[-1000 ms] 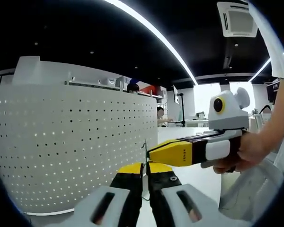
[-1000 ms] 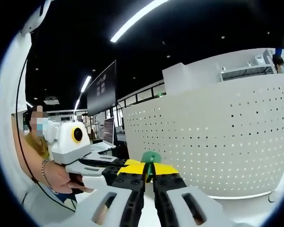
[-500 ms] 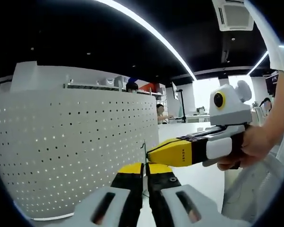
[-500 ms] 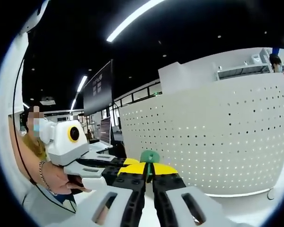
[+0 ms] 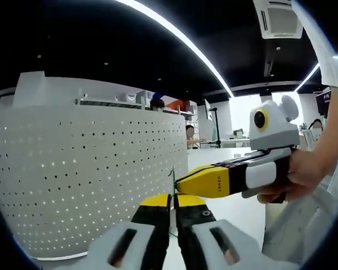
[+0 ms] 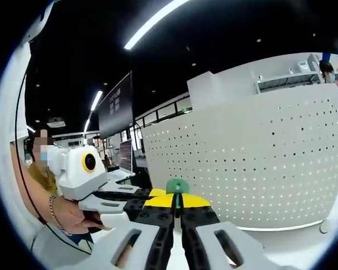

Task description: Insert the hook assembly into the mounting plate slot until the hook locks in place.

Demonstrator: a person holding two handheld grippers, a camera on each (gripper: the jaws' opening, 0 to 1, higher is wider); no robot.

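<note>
Standing on a white table (image 6: 304, 242), a perforated panel (image 5: 84, 180) faces both views.

— The white mounting plate (image 5: 84, 180)?
— Matt painted sheet, smooth, pierced all over with small holes.
— The left gripper (image 5: 172, 203) and right gripper (image 6: 176, 203)?
— Plastic: satin yellow tips, matt black jaws, glossy white bodies.
— The green hook assembly (image 6: 177, 186)?
— Smooth plastic, faintly shiny.

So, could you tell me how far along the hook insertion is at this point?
Done: both pieces look picked up. The right gripper is shut on a green hook piece; the left gripper pinches a thin metal part. In hand: the two grippers meet tip to tip in front of the white perforated panel. Left: seating the hook until it locks; no engagement is visible.
</note>
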